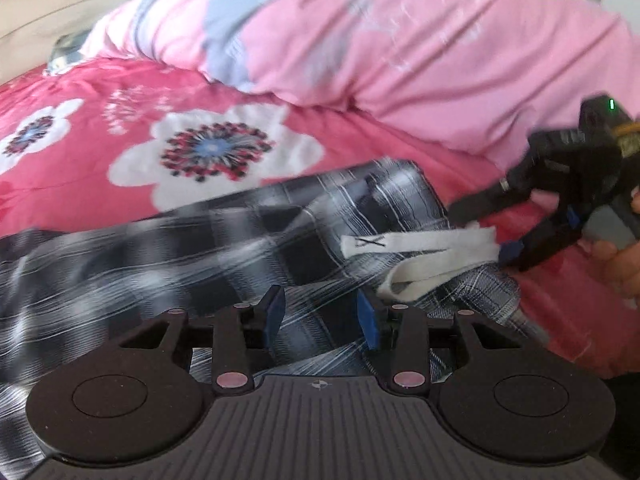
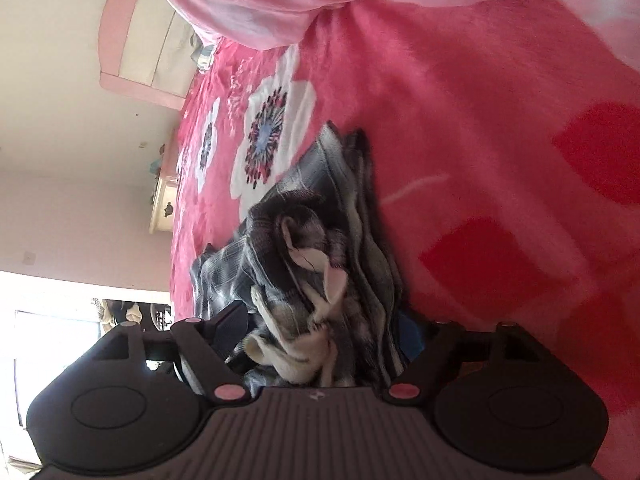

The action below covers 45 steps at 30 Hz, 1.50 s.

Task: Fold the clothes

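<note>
1 plaid garment (image 1: 224, 248), 2 grippers (image 1: 322, 320) (image 1: 490, 240)

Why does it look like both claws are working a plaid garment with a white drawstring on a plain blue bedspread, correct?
Not quite: the bedspread is red-pink with white flowers, not plain blue, as the left wrist view shows. The rest holds: the left claw and right claw are both at the plaid garment, with its white drawstring.

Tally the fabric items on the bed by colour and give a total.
Black-and-white plaid garment: 1
Light pink quilt: 1
Red floral bedspread: 1
White drawstring: 1
Total: 4
</note>
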Tool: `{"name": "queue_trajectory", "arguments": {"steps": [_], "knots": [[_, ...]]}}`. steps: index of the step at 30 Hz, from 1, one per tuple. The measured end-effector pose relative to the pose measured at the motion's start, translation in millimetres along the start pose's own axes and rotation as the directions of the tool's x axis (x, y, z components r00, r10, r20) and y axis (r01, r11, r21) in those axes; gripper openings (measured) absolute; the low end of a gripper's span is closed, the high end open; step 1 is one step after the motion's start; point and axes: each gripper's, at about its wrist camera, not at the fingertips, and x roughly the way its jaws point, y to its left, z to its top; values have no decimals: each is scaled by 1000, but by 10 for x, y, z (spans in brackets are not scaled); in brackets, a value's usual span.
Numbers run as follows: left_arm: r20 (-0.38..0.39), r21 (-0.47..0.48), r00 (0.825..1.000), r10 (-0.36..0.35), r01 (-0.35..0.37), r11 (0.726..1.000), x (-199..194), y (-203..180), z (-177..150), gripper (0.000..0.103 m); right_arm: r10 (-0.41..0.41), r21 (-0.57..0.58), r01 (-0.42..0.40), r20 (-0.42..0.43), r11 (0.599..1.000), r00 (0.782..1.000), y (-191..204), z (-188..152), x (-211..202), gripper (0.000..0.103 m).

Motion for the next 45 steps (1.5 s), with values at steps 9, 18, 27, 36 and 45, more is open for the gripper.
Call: {"name": "queue_trajectory", "arguments": {"steps": [9,18,27,36,45], "knots": [[-16,-21,1000,-6,6,1000,83,6,-109,40,-110,-147,103,-44,984,993,275,-142,129,63],[9,-22,1000,8,-8,1000,-133,45,-137,40,-121,-152,113,-44,982,992,489,-152,53,29],[46,-162,991,127,-118,980,-901,678,-633,40,-32,-143,23,-59,989,998,986,-20,49,28],[29,-188,993,114,-107,976,-837,752,-911,40,-23,-159,7,-97,987,995,1594,16,320,28],[87,-290,994,71,-43,956,-996,989,-1019,40,-17,-209,-11,-133,978,991,2276,-213,786,27]]}}
